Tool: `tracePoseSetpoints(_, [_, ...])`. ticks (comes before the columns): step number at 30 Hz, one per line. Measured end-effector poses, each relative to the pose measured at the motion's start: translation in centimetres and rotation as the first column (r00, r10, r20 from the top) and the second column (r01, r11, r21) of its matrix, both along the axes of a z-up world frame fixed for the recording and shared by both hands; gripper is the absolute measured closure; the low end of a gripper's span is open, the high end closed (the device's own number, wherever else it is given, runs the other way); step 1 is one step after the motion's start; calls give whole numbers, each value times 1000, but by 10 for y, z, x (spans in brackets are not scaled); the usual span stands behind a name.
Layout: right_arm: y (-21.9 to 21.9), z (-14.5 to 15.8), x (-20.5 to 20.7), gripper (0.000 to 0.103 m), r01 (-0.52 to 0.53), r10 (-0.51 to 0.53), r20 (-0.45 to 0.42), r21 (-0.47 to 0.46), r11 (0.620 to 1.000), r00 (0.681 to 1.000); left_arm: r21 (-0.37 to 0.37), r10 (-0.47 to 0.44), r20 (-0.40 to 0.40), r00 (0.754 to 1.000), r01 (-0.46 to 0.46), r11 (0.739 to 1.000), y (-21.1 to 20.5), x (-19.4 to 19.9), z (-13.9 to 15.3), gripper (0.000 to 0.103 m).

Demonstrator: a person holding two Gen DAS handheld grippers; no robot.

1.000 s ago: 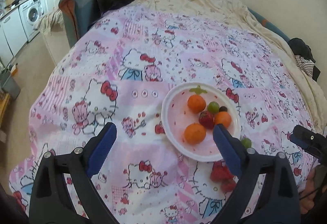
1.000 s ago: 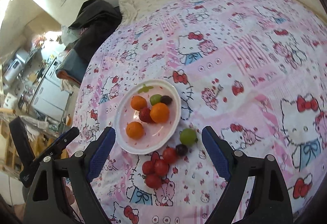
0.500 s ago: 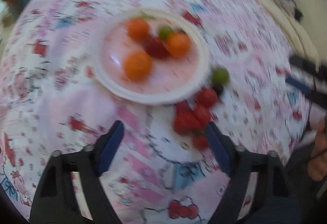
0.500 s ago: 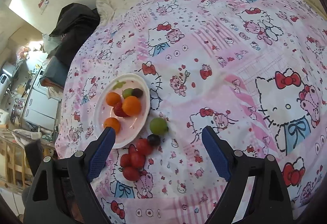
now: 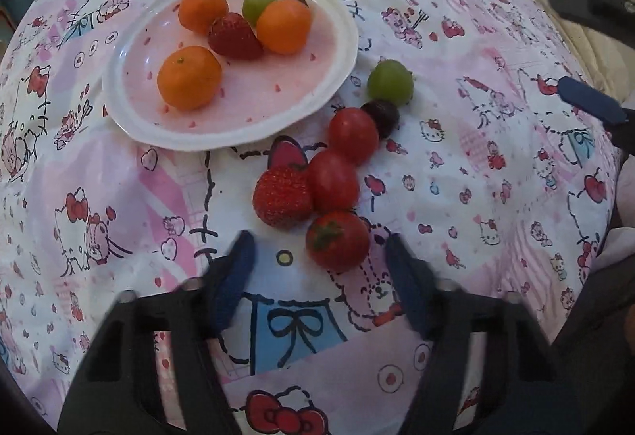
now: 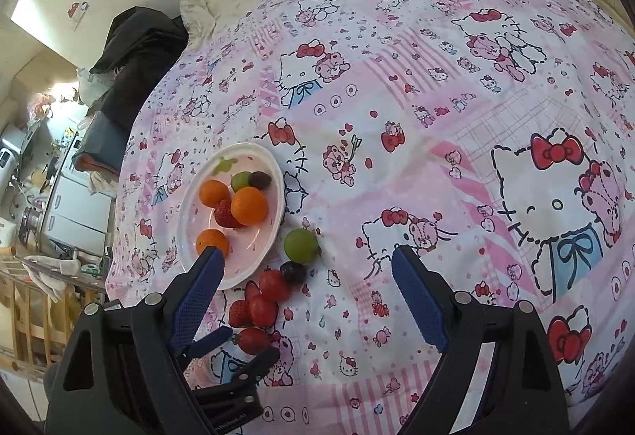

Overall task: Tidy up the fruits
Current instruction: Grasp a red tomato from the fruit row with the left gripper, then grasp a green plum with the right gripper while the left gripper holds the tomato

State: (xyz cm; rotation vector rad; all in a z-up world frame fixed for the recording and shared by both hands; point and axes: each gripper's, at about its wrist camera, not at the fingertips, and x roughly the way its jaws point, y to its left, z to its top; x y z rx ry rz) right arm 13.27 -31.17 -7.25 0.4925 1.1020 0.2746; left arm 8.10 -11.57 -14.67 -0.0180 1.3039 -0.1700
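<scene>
We hold the left tool [image 5: 319,268] apart just before the nearest strawberry [image 5: 337,239], ready to move it to the plate [image 5: 131,117]; the right tool [image 6: 305,276] waits apart too.

a home bedroom — bed under a cartoon-cat quilt [image 6: 416,141], white appliances [image 6: 75,204] beyond, dark clothes [image 6: 139,54] heaped

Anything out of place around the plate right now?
Yes: six fruits lie loose on the bedspread beside the plate: a green grape, a dark grape, three tomatoes and a strawberry.
</scene>
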Motion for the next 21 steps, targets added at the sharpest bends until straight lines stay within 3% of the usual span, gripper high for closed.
tracePoseSetpoints(3, [0, 1, 0, 14, 3, -3, 2, 0, 1000, 1000, -56, -6, -13, 1000, 5, 998, 1, 1, 1, 76])
tracePoseSetpoints(8, [1, -1, 1, 14, -6, 6, -4, -8, 1000, 1000, -88, 10, -27, 1000, -12, 996, 20, -8, 18, 76])
tracePoseSetpoints(12, [6, -15, 6, 14, -11, 9, -69, -31, 999, 998, -82, 30, 0, 1000, -30, 996, 46, -9, 50, 76])
tracePoseSetpoints(14, [12, -27, 12, 24, -29, 28, -126, -5, 1000, 992, -61, 35, 36, 999, -33, 998, 60, -6, 65, 76])
tracePoseSetpoints(16, [20, -42, 22, 46, -49, 56, -188, 39, 998, 981, -28, 48, 55, 997, -46, 999, 78, -1, 76, 76])
tracePoseSetpoints(18, [26, -52, 31, 53, -51, 57, -222, 34, 998, 973, -13, 70, 47, 996, -69, 998, 93, 7, 81, 76])
tracePoseSetpoints(21, [37, -62, 45, 53, -60, 61, -248, 13, 998, 967, 19, 98, 67, 993, -100, 995, 112, 15, 85, 76])
